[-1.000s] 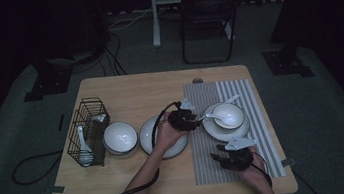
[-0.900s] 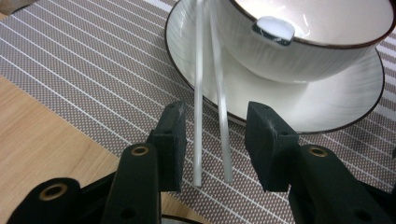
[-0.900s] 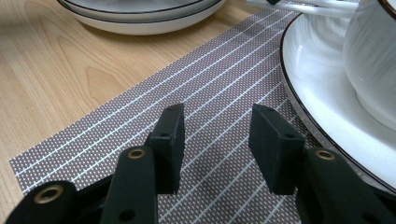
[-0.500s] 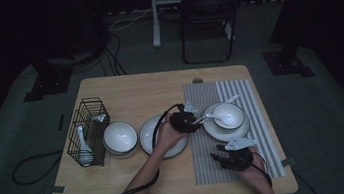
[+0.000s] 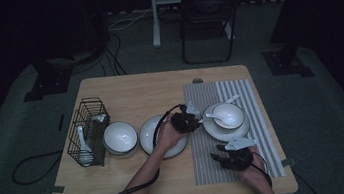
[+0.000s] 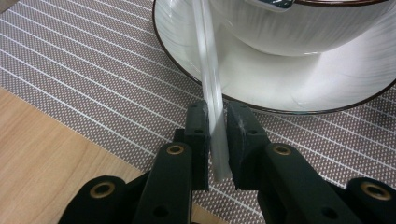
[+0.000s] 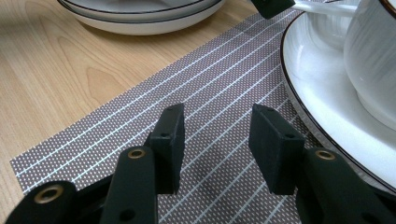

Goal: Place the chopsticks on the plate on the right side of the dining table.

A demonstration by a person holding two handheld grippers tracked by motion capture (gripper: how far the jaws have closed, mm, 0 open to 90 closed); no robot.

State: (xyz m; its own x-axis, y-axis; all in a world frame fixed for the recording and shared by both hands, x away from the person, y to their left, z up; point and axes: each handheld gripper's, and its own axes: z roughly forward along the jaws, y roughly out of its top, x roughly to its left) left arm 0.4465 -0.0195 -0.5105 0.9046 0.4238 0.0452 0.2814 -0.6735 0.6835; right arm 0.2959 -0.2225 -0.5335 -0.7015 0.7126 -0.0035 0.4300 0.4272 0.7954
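Place: a dim recording room, staged like a dining spot.
Floor: grey carpet with trailing cables (image 5: 33, 168).
Background: a black chair (image 5: 207, 16) and stand feet beyond the table (image 5: 124, 90).
Setting: striped placemat (image 7: 210, 107) beneath the jaws, with crockery.

There are two round white bowls (image 5: 120, 137) (image 5: 230, 114), two flat white plates (image 5: 153, 130) (image 5: 220, 132), three white spoons (image 5: 214, 116) (image 5: 82, 145) (image 5: 99, 119) (two stand in the basket), one black wire basket (image 5: 91, 106) and one grey striped mat (image 5: 202, 151).

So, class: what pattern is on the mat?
Thin white stripes on the brown-grey mat, clearest in the left gripper view.
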